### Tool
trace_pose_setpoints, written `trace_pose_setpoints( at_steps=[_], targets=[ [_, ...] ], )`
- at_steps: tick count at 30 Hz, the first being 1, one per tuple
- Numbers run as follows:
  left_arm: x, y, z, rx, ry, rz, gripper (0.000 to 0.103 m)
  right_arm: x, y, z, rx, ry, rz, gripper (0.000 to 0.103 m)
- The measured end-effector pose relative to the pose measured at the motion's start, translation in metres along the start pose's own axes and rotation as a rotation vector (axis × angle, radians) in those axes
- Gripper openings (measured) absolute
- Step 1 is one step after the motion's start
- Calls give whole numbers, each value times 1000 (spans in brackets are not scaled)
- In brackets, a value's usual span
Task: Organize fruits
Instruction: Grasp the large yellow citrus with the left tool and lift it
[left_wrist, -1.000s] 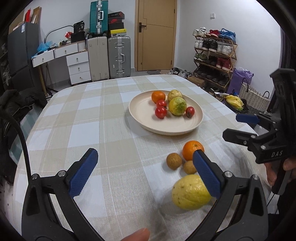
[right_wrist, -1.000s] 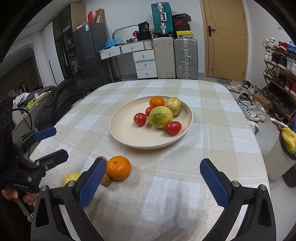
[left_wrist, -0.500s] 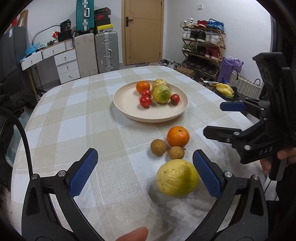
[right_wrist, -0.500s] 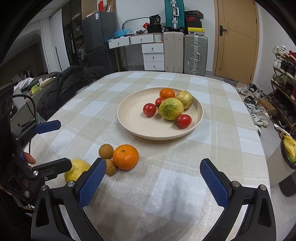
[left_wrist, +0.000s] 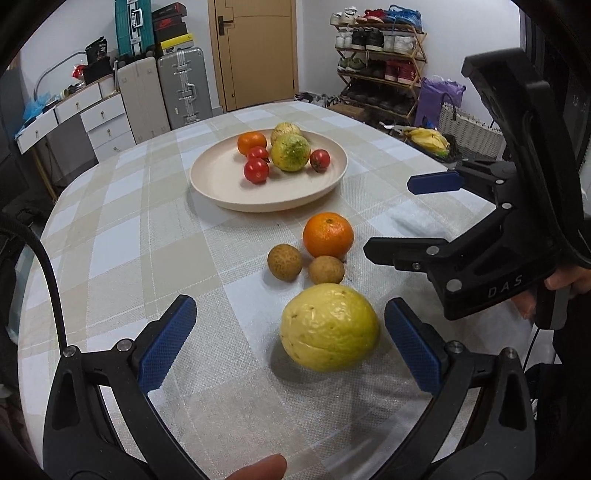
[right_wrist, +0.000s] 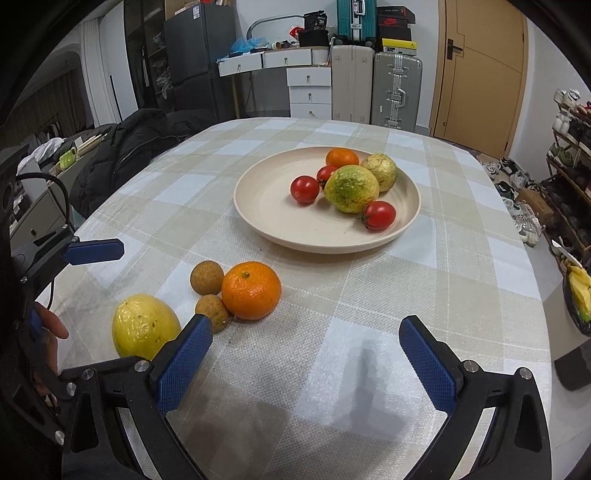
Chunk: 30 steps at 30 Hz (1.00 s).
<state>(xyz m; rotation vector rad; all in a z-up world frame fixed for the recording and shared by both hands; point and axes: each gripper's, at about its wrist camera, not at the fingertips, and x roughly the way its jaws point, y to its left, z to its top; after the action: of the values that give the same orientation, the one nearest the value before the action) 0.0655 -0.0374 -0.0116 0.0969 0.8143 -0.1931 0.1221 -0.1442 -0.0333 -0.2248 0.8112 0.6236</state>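
Both grippers spread; left gripper (left_wrist: 288, 347) flanks a dimpled, speckled yellow fruit (left_wrist: 330, 326).

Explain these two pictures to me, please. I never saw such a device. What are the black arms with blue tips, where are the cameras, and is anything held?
No robot is here. A person holds a hand tool in each hand; each tool has two fingers with blue pads and a wide-angle camera looking along them. One picture is from the left gripper, the other from the right gripper; each also shows the other tool at its edge. Both are open and hold nothing. On the checked table a plate holds tomatoes, an orange and two yellow-green fruits. Off the plate lie an orange, two small brown fruits and a yellow fruit, which lies between the left gripper's fingers, ungripped.
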Motion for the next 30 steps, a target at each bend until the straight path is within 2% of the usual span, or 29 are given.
trace_pose_setpoints(
  at_steps=[8, 15, 22, 26, 30],
  targets=[
    [13, 5, -4, -12, 58, -43, 101, 5, 5, -2, -4, 20, 18, 103],
    [25, 5, -8, -17, 107, -99, 88, 7, 7, -4, -8, 35, 8, 103],
    [32, 1, -10, -8, 133, -110, 77, 12, 9, -4, -9, 47, 3, 103],
    [28, -1, -11, 0, 127, -168, 56, 12, 9, -4, -11, 52, 2, 103],
    [28, -2, -11, 5, 121, -167, 56, 14, 9, -5, -10, 60, -1, 103]
  ],
)
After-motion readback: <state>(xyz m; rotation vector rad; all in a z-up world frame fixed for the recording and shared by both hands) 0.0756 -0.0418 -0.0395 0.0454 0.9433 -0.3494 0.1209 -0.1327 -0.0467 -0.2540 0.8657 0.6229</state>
